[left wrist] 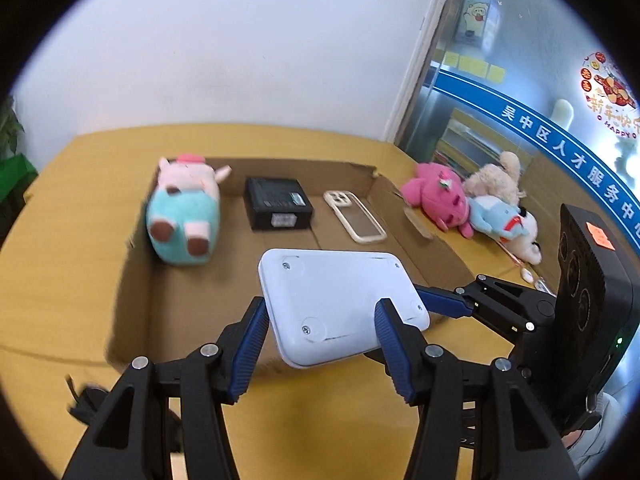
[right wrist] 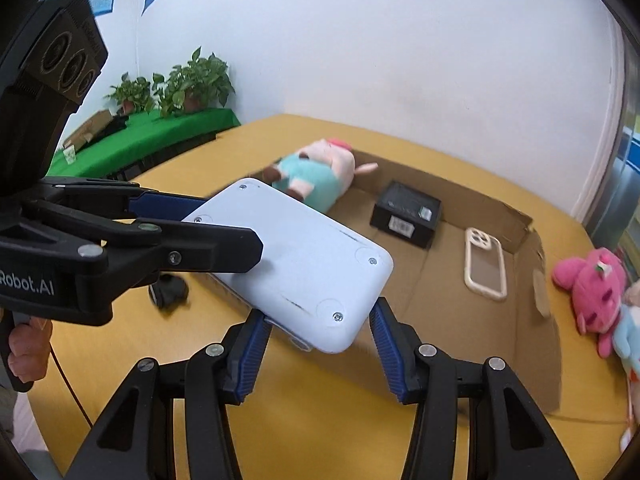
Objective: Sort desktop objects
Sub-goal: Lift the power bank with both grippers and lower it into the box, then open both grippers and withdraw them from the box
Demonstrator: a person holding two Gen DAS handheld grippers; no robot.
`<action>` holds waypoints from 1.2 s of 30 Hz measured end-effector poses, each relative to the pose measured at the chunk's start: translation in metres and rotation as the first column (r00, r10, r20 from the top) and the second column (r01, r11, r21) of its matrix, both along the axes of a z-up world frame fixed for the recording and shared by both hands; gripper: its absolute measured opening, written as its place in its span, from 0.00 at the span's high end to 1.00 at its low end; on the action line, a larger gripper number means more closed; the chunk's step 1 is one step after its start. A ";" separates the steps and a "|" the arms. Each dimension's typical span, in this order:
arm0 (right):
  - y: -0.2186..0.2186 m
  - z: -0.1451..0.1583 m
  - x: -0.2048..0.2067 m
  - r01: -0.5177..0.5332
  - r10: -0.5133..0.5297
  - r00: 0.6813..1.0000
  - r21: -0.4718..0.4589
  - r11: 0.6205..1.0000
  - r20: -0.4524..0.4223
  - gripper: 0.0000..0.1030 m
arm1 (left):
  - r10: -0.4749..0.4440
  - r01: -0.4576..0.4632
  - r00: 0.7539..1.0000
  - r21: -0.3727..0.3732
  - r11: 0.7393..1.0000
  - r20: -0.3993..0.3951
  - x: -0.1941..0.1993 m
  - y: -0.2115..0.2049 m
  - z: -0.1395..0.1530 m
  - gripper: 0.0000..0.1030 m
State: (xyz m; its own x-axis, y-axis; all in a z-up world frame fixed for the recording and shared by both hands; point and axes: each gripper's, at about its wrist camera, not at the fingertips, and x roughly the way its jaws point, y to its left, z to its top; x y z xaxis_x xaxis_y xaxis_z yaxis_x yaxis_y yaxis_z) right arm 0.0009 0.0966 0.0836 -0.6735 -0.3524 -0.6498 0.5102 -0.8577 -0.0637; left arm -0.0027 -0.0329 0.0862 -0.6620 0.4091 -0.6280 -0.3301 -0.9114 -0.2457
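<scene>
White device [left wrist: 340, 304] aloft over near edge of cardboard tray [left wrist: 140, 280] — underside up, long axis spanning both claws. Left gripper [left wrist: 320, 340] pinches one end, right gripper [right wrist: 316, 344] the other; tray lies just ahead.

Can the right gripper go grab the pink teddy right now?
Probably not yet. The right gripper is shut on the white device, which it shares with the left gripper. The pink teddy lies uncovered outside the cardboard tray.
</scene>
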 end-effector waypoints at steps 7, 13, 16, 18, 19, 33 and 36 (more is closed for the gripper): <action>-0.033 -0.010 -0.053 -0.010 0.011 0.999 -0.006 1.000 0.052 0.52 | 0.036 -0.036 0.998 0.006 0.999 0.044 -0.047 -0.034 -0.013 0.47; -0.067 -0.033 -0.098 -0.036 0.038 0.984 -0.018 0.999 0.172 0.52 | 0.081 -0.081 0.988 -0.009 0.997 0.135 -0.083 -0.062 -0.033 0.48; -0.080 -0.048 -0.120 -0.048 0.052 0.964 -0.022 0.999 0.260 0.52 | 0.103 -0.100 0.976 -0.024 0.995 0.192 -0.098 -0.072 -0.046 0.48; -0.086 -0.058 -0.134 -0.055 0.057 0.946 -0.016 0.998 0.320 0.52 | 0.113 -0.105 0.968 -0.046 0.993 0.226 -0.106 -0.073 -0.053 0.48; -0.089 -0.064 -0.141 -0.057 0.056 0.933 -0.007 0.998 0.356 0.52 | 0.115 -0.104 0.964 -0.056 0.993 0.241 -0.109 -0.073 -0.057 0.48; -0.095 -0.113 -0.163 -0.034 0.017 0.797 0.016 0.999 0.604 0.38 | 0.163 -0.057 0.927 -0.301 0.952 0.339 -0.118 -0.051 -0.082 0.48; -0.088 -0.109 -0.155 -0.011 -0.005 0.818 0.024 1.000 0.575 0.14 | 0.172 -0.084 0.928 -0.263 0.961 0.331 -0.110 -0.062 -0.074 0.48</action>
State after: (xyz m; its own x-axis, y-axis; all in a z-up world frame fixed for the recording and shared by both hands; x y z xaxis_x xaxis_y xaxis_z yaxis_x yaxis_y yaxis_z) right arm -0.1544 0.0084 -0.0253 -0.1737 -0.3319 -0.9272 0.4633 -0.8584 0.2204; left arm -0.1123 -0.0946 0.0124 -0.4204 0.1434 -0.8960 -0.1406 -0.9858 -0.0919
